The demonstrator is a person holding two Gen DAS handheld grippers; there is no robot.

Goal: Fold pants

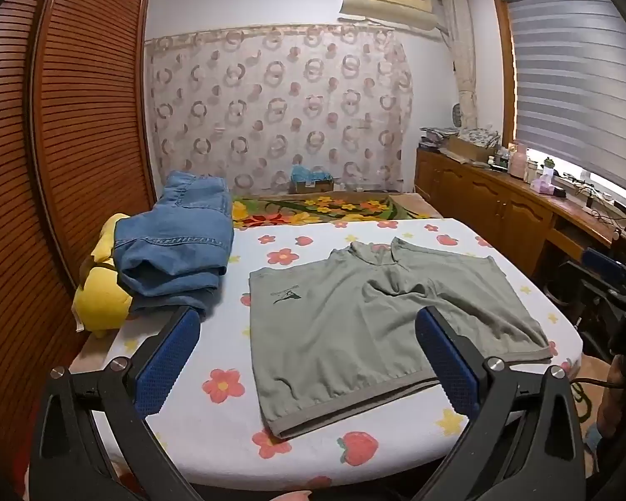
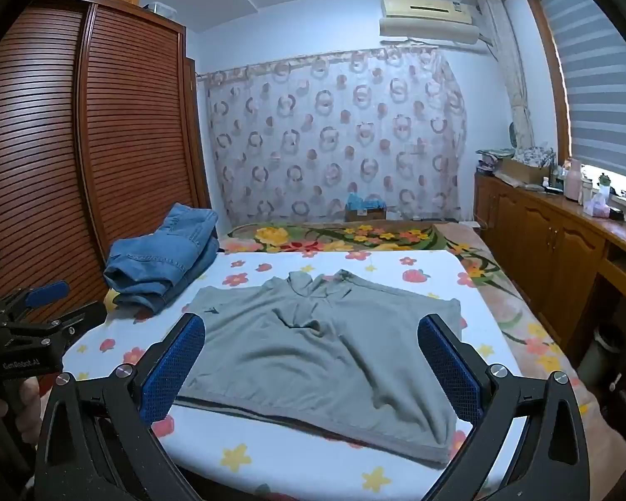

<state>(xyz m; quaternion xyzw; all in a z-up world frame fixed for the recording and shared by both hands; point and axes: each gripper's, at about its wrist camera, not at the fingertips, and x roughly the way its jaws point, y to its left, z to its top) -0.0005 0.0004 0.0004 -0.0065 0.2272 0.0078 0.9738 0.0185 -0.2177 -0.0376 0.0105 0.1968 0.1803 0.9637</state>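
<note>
Grey-green shorts (image 1: 354,313) (image 2: 313,342) lie spread flat on the white flower-printed bed surface (image 1: 213,430) (image 2: 296,463). Their waistband is on the far side and the leg hems face me. A small dark logo marks the left leg. My left gripper (image 1: 306,317) hovers open above the near left part of the shorts, with nothing between its blue pads. My right gripper (image 2: 313,321) is open too, over the near right part, and holds nothing. In the right wrist view, the left gripper (image 2: 69,300) shows at the left edge, held by a hand.
Folded blue jeans (image 1: 179,250) (image 2: 162,259) are stacked at the far left of the bed, partly on a yellow plush toy (image 1: 100,296). A slatted wooden wardrobe (image 1: 83,125) stands on the left. On the right, a cluttered wooden cabinet (image 1: 501,200) (image 2: 563,242) runs under the window.
</note>
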